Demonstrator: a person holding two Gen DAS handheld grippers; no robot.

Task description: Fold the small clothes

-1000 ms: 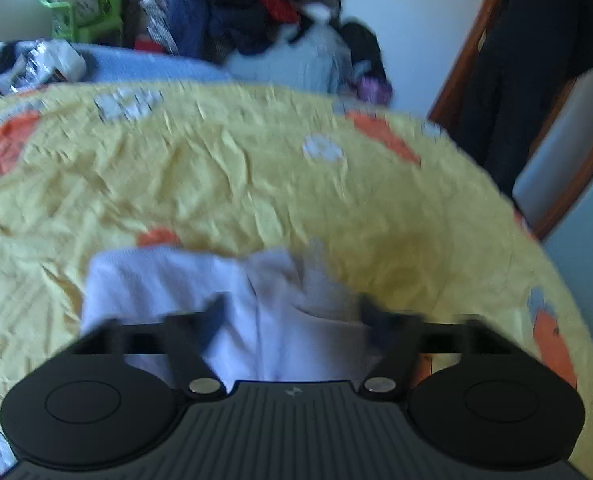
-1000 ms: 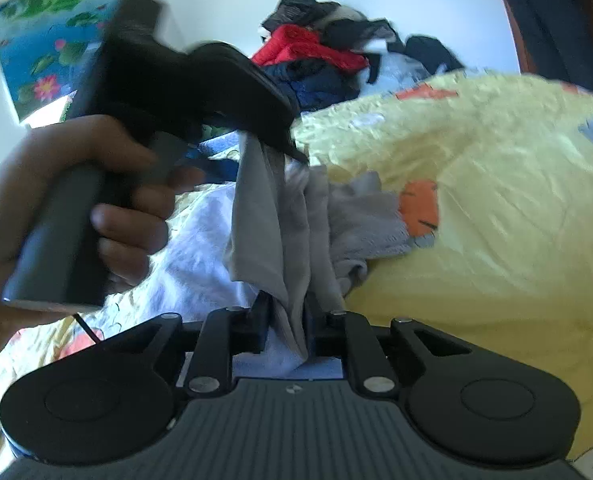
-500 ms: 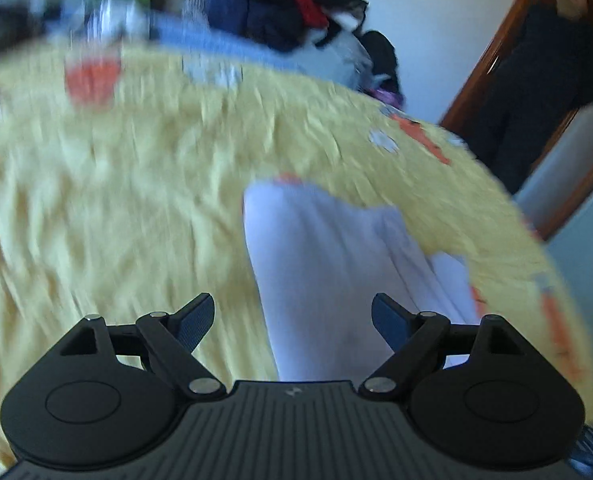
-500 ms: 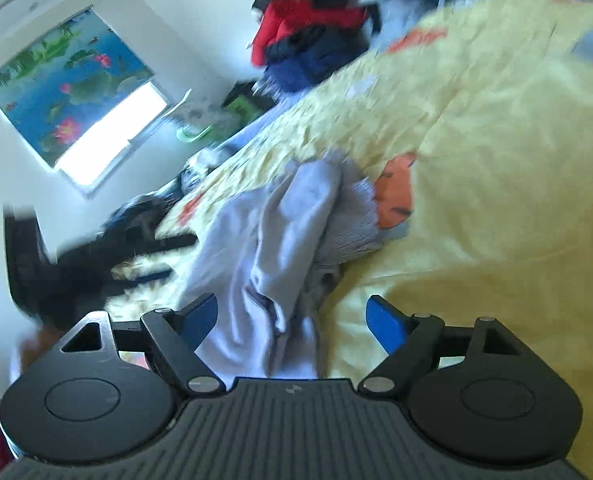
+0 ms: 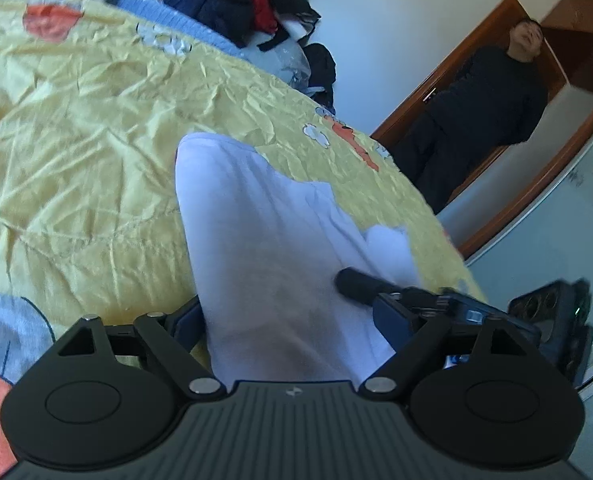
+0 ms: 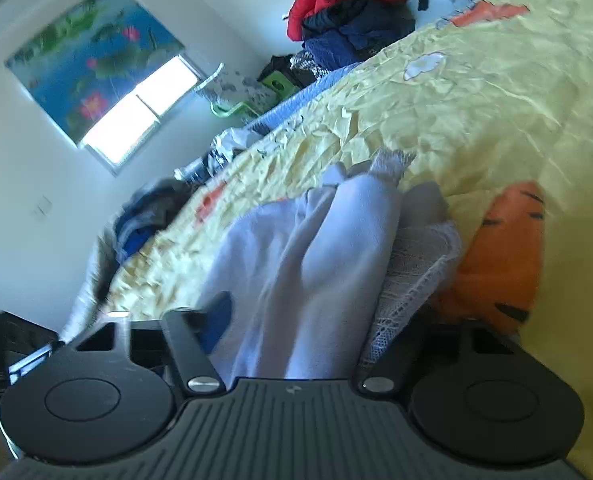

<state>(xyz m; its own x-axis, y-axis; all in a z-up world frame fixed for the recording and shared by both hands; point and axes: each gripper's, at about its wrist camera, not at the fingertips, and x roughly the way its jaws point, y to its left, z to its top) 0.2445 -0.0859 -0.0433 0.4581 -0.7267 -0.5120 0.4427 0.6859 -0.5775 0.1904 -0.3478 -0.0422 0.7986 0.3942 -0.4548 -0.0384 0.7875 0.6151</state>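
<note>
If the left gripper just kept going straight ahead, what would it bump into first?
Probably the white garment, which already lies between the open left gripper fingers; beyond it, the yellow bedspread.

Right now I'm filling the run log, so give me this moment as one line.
stage: fold | white garment: lying on yellow bedspread | left gripper: open, straddling it | right gripper: open, straddling bunched end

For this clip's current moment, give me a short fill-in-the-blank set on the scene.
1. The white garment lies on a bedspread whose main colour is ____.
2. Both the left gripper and right gripper have their fingers ____.
3. The person in dark clothes stands in the ____.

Missing: yellow; open; doorway
</note>
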